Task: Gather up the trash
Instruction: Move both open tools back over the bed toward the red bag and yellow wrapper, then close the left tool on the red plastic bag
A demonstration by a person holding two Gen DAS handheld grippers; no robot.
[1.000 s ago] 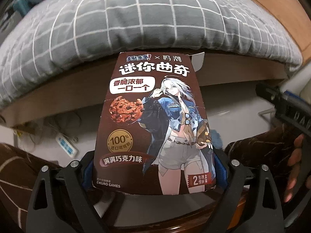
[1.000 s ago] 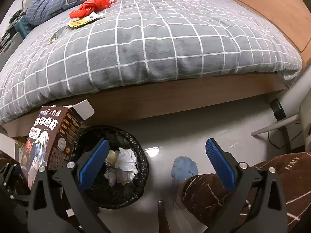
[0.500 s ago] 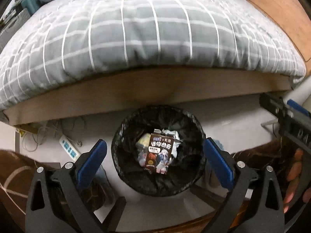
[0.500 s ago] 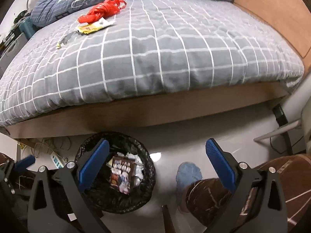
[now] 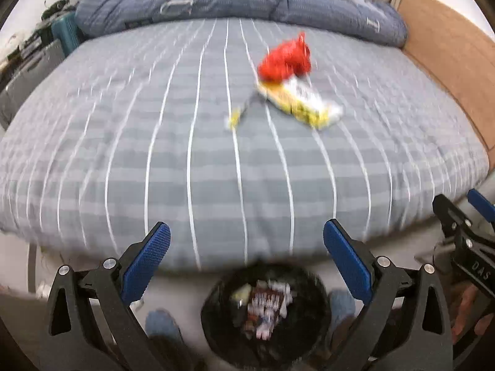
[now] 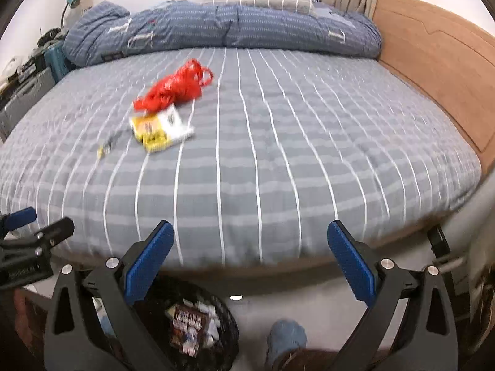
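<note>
Left wrist: both grippers (image 5: 246, 258) (image 6: 250, 258) gape empty; bin (image 5: 216, 324) holds snack box (image 5: 266, 304).

A bed (image 6: 278, 160) with a grey cover crossed by white lines fills most of both views. On it lie a crumpled red plastic bag (image 6: 176, 88), a yellow and white wrapper (image 6: 159, 128) touching it, and a small blurred strip (image 6: 106, 145), possibly another wrapper. A folded blue duvet (image 6: 222, 27) lies along the far edge. On the floor (image 6: 297, 300) below stands a black-lined bin (image 6: 198, 327) holding trash.
</note>
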